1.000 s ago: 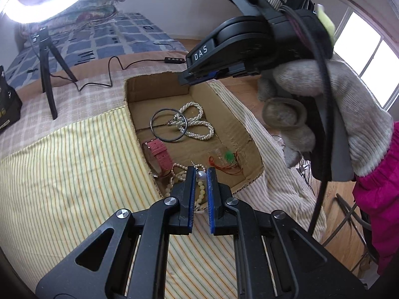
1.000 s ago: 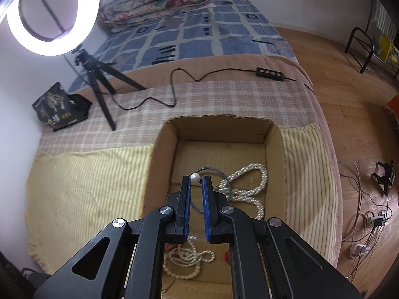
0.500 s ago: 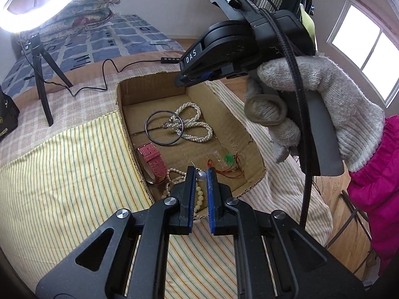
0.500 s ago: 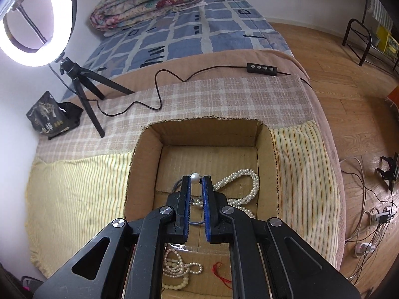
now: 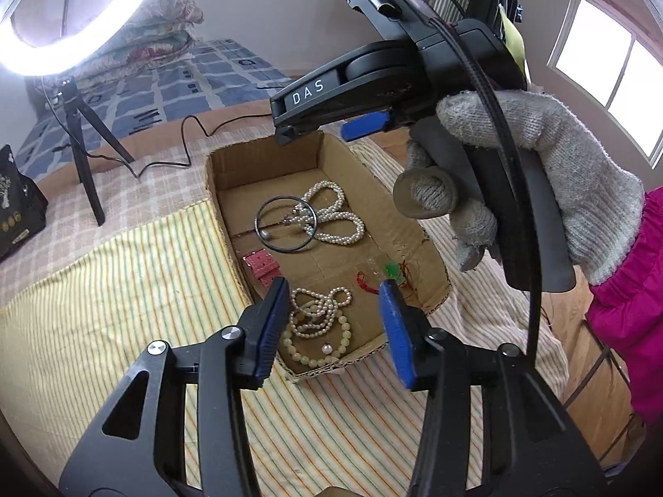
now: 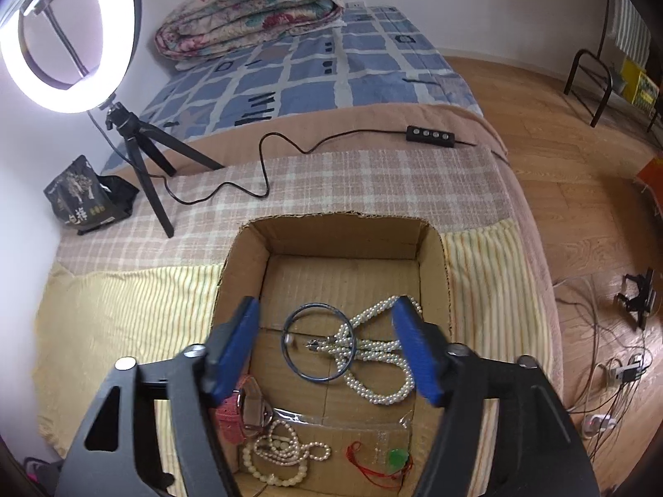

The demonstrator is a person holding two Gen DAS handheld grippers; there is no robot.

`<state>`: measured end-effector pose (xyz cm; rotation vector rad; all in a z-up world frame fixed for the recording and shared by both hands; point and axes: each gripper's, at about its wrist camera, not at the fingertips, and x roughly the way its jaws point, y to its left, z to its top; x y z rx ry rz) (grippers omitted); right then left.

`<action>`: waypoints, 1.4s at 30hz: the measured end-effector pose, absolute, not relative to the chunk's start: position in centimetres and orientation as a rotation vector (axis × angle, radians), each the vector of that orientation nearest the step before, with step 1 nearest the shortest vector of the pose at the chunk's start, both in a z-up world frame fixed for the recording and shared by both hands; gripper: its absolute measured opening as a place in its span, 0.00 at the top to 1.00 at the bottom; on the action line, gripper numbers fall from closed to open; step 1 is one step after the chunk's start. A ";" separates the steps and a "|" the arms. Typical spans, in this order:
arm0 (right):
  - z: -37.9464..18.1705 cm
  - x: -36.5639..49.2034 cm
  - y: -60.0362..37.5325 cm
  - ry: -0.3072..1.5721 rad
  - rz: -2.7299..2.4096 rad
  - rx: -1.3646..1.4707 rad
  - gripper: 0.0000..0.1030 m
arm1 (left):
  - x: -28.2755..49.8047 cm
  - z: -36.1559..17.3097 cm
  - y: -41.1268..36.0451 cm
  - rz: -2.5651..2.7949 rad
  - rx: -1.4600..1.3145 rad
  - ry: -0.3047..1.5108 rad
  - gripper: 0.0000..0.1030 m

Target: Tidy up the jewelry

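An open cardboard box (image 5: 215,174) (image 6: 244,256) on the bed holds jewelry: a dark bangle (image 5: 286,223) (image 6: 317,341), a white pearl necklace (image 5: 331,215) (image 6: 373,356), a pink watch strap (image 5: 261,267) (image 6: 232,414), a cream bead pile (image 5: 317,323) (image 6: 281,451) and a red cord with a green pendant (image 5: 389,269) (image 6: 395,457). Loose pearls lie in the bangle (image 5: 264,233) (image 6: 289,338) and on the bead pile (image 5: 327,348). My left gripper (image 5: 333,323) is open and empty over the box's near end. My right gripper (image 6: 331,348) is open and empty above the bangle; it also shows in the left wrist view (image 5: 331,124).
A ring light on a black tripod (image 6: 145,145) stands at the back left, with its cable and switch (image 6: 431,134) across the plaid blanket. A black bag (image 6: 87,199) lies far left. Yellow striped cloth (image 5: 103,310) surrounds the box. The bed edge and wood floor lie right.
Both grippers were shut, each on a small pearl; both have opened. One pearl now lies inside the bangle, the other on the bead pile.
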<state>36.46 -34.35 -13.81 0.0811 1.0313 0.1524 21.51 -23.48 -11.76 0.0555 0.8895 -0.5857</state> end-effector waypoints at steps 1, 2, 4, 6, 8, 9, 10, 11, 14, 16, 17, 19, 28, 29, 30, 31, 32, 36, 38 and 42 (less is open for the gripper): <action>-13.7 36.4 -34.3 1.028 0.149 0.075 0.33 | 21.5 -11.7 -23.5 -0.584 0.058 0.889 0.51; -13.6 36.4 -34.3 1.027 0.146 0.070 0.33 | 21.4 -11.7 -23.4 -0.579 0.059 0.889 0.47; -13.4 36.3 -34.2 1.027 0.137 0.064 0.33 | 21.3 -11.6 -23.3 -0.565 0.064 0.882 0.42; -13.1 36.1 -34.3 1.021 0.137 0.068 0.33 | 21.1 -11.5 -23.1 -0.557 0.066 0.878 0.40; -12.9 35.9 -34.3 1.016 0.139 0.078 0.33 | 21.0 -11.3 -22.9 -0.551 0.070 0.877 0.40; -12.7 35.7 -34.3 1.013 0.138 0.083 0.33 | 20.9 -11.2 -22.8 -0.549 0.074 0.875 0.40; -12.5 35.5 -34.3 1.009 0.136 0.085 0.33 | 20.7 -11.1 -22.8 -0.548 0.078 0.872 0.40; -12.4 35.3 -34.2 1.006 0.136 0.086 0.33 | 20.5 -10.8 -22.7 -0.545 0.083 0.867 0.40; -11.5 34.3 -34.1 0.994 0.134 0.092 0.33 | 19.8 -10.3 -22.4 -0.541 0.091 0.856 0.39; -10.9 33.6 -33.9 0.985 0.134 0.092 0.33 | 19.3 -9.8 -22.2 -0.539 0.094 0.848 0.39; -10.6 33.3 -33.8 0.980 0.135 0.091 0.33 | 18.9 -9.4 -22.0 -0.536 0.096 0.842 0.39; -9.6 32.1 -33.6 0.964 0.133 0.086 0.33 | 18.2 -8.8 -21.7 -0.533 0.098 0.828 0.37; -5.6 26.3 -32.2 0.875 0.115 0.038 0.33 | 14.4 -5.4 -19.7 -0.515 0.106 0.757 0.33; -5.2 25.7 -32.0 0.866 0.113 0.034 0.33 | 14.1 -5.2 -19.4 -0.514 0.104 0.753 0.33; -4.8 24.8 -31.9 0.855 0.112 0.033 0.33 | 13.7 -4.9 -19.0 -0.513 0.102 0.748 0.33; -4.5 24.1 -31.7 0.848 0.115 0.037 0.33 | 13.4 -4.7 -18.7 -0.514 0.099 0.746 0.33; -4.2 23.4 -31.6 0.840 0.121 0.043 0.33 | 12.9 -4.4 -18.3 -0.514 0.095 0.742 0.33; -3.1 19.7 -30.8 0.790 0.108 0.047 0.23 | 11.2 -3.5 -16.6 -0.508 0.081 0.723 0.31; -2.6 18.2 -30.6 0.765 0.086 0.048 0.23 | 10.3 -3.1 -15.8 -0.504 0.082 0.707 0.27; -1.9 15.3 -30.2 0.714 0.048 0.060 0.23 | 8.6 -2.3 -14.4 -0.488 0.096 0.662 0.26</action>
